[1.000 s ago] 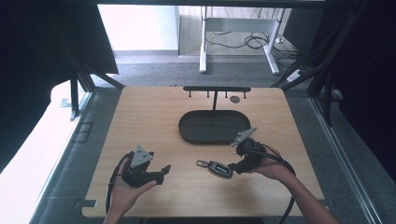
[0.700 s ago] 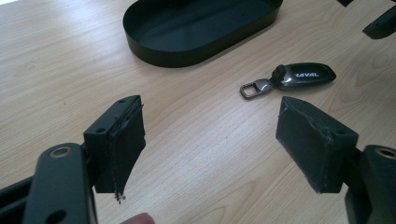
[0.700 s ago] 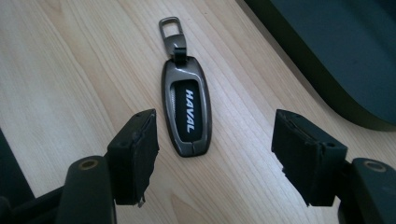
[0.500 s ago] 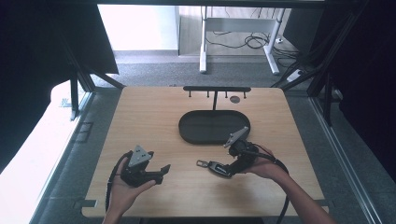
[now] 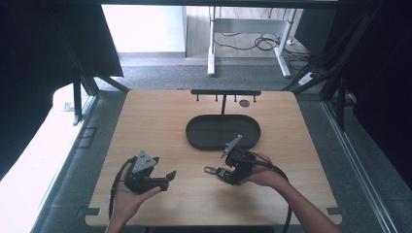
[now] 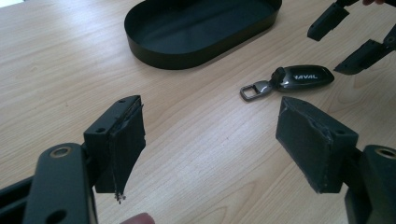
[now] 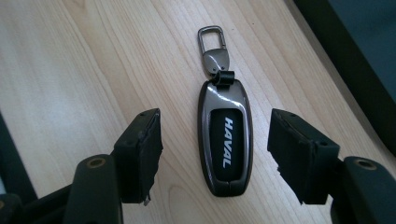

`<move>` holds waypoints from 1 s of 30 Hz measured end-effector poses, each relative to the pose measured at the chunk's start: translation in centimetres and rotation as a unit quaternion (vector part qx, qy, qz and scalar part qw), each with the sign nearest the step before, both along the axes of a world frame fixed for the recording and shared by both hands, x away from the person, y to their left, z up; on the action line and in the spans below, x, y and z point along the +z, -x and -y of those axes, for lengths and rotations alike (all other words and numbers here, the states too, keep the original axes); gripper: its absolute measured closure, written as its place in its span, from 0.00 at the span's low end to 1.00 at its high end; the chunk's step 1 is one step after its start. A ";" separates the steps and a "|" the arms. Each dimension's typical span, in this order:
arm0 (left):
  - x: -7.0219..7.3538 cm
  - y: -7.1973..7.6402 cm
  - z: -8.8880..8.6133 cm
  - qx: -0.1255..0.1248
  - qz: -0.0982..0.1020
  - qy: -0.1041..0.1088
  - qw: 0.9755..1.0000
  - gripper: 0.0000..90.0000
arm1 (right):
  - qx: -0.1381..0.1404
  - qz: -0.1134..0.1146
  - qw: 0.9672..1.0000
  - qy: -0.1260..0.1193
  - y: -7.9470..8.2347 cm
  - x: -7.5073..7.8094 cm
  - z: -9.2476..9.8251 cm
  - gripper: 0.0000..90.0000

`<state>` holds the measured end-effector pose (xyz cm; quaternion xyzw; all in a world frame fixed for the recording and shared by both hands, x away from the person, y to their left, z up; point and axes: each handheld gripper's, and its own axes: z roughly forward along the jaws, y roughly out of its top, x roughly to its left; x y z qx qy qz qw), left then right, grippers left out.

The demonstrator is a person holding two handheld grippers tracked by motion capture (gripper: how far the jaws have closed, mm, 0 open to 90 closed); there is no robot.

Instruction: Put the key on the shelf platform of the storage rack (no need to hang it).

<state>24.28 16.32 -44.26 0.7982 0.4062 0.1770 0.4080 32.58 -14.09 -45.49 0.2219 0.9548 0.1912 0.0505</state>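
Observation:
A dark grey key fob point(image 7: 226, 140) lettered HAVAL, with a metal clip point(image 7: 211, 39), lies flat on the wooden table point(image 5: 160, 121). It sits in front of the black oval tray point(image 5: 194, 141). My right gripper point(image 7: 215, 154) is open and low over the key fob point(image 5: 214, 171), one jaw on each side and neither touching it. The left gripper point(image 6: 210, 149) is open and empty near the table's front left point(image 5: 170, 177). It points across at the key fob point(image 6: 303, 77) and at the right gripper point(image 6: 331, 49).
A black hook rail on a post point(image 5: 225, 92) stands at the table's back edge, with a small dark disc point(image 5: 244, 103) beside it. The tray point(image 6: 187, 56) holds nothing. Its wall point(image 7: 345, 56) runs close along one side of the right gripper.
My right gripper has moved left and down toward the key fob, so its jaws now flank it. The left gripper has stayed put.

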 end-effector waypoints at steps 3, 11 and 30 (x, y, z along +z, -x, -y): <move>-0.1 -0.1 -0.1 0.000 -0.001 -0.001 1.000 0.27 | 0.006 -0.002 1.000 0.011 -0.2 -0.6 -0.5 0.41; 0.1 -0.1 -0.2 0.000 0.002 0.003 1.000 0.27 | 0.000 -0.008 0.999 0.037 -1.1 -2.1 -1.3 0.42; -0.1 -0.4 -0.5 0.001 0.003 0.003 1.000 0.27 | -0.010 -0.029 0.997 0.066 -2.2 -4.8 -1.5 0.48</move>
